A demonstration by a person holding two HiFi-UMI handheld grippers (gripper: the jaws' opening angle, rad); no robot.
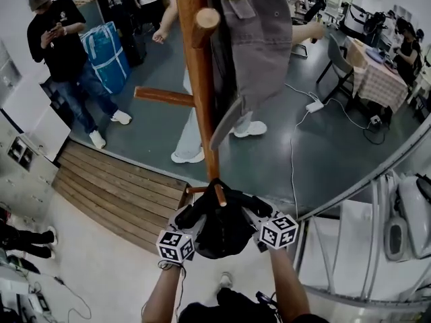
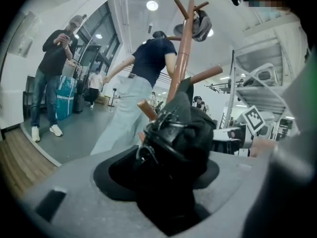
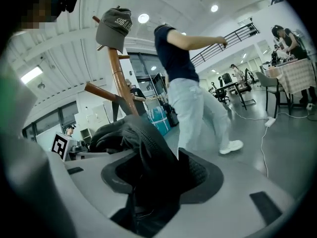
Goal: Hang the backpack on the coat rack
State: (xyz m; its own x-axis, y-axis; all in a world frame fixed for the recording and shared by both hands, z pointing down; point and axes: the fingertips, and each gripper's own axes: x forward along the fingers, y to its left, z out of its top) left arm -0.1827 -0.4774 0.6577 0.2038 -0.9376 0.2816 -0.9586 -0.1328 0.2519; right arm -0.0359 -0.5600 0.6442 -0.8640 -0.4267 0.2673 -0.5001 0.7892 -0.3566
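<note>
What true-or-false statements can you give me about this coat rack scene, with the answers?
1. A grey cap hangs atop the coat rack. True.
2. A blue bag stands on the floor. True.
3. The black backpack lies on the floor. False: it is up at a low peg of the rack.
4. The tablecloth is plain white. False: it is checked.

A black backpack [image 1: 222, 233] bunches against the pole of the wooden coat rack [image 1: 199, 99], just below a short lower peg [image 1: 220, 194]; the left gripper [image 1: 190, 217] and right gripper [image 1: 250, 208] flank it, close against its sides. Grey cloth [image 1: 252, 52] hangs higher up the pole.
</note>
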